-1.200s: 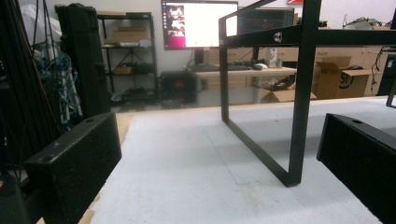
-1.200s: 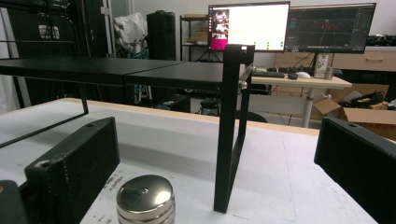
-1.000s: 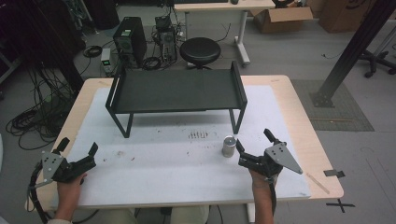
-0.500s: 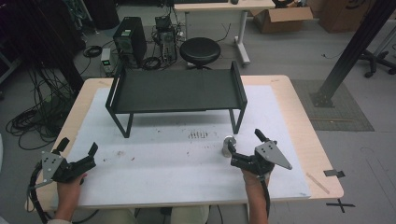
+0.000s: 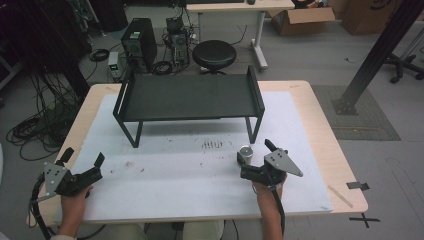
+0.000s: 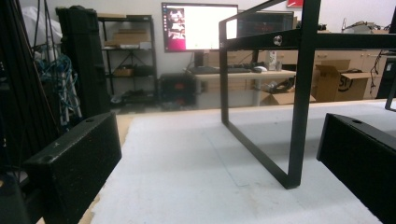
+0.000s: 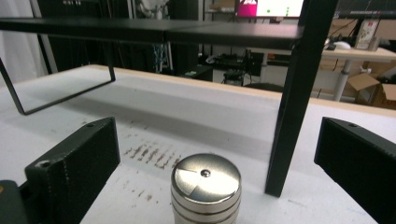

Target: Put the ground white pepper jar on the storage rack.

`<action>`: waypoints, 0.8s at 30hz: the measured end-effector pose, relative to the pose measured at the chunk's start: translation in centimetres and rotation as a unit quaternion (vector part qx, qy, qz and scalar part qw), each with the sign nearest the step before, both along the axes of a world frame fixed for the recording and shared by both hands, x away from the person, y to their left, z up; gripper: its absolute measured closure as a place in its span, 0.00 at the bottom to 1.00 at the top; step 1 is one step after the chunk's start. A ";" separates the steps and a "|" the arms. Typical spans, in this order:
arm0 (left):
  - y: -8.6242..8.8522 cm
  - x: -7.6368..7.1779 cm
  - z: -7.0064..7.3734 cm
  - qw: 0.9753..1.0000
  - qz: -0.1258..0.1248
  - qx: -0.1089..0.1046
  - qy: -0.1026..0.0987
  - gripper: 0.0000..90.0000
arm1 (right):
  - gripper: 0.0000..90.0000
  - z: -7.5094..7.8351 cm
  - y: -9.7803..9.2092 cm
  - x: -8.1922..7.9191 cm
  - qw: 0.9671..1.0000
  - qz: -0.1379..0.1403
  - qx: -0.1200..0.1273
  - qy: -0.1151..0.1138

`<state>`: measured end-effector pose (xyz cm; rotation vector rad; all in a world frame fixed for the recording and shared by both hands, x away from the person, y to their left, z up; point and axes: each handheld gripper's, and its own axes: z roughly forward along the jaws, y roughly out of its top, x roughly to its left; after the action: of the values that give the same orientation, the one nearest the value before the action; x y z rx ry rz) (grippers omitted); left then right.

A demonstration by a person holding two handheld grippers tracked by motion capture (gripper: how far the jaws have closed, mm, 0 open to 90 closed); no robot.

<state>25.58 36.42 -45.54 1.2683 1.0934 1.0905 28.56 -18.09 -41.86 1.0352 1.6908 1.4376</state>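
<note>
A small shiny metal cylinder (image 5: pixel 245 150) stands upright on the white mat, just in front of the black rack's front right leg. My right gripper (image 5: pixel 253 151) is open, with one jaw on each side of the cylinder and not touching it. In the right gripper view the cylinder (image 7: pixel 205 186) sits low between the wide-apart jaws of the right gripper (image 7: pixel 215 140). My left gripper (image 5: pixel 83 156) rests open near the table's front left corner, with nothing between its jaws. The left gripper (image 6: pixel 219 140) looks along bare mat.
A low black metal rack (image 5: pixel 190 97) stands across the back half of the white mat (image 5: pixel 180 175). Its front right leg (image 7: pixel 292 116) rises just beyond the cylinder, and its left frame (image 6: pixel 299 116) stands ahead of the left gripper. Dark smudges (image 5: pixel 214 145) mark the mat.
My right gripper has moved left and forward, so the cylinder now stands between its open jaws. The left gripper has stayed put.
</note>
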 end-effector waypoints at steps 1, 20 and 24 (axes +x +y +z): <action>0.0 0.0 0.0 1.000 0.000 0.000 0.000 0.00 | 0.00 0.0 0.0 0.0 1.000 0.000 0.000 0.000; 0.0 0.0 0.0 1.000 0.000 -0.003 -0.003 0.00 | 0.00 -2.0 0.7 0.9 0.999 -0.010 -0.013 0.047; 0.0 0.0 0.0 1.000 0.000 -0.003 -0.004 0.00 | 0.00 -2.3 0.7 0.9 0.998 -0.012 -0.014 0.052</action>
<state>25.53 36.45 -45.56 1.2583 1.0904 1.0893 29.50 -17.37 -44.16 1.1290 1.7612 1.3630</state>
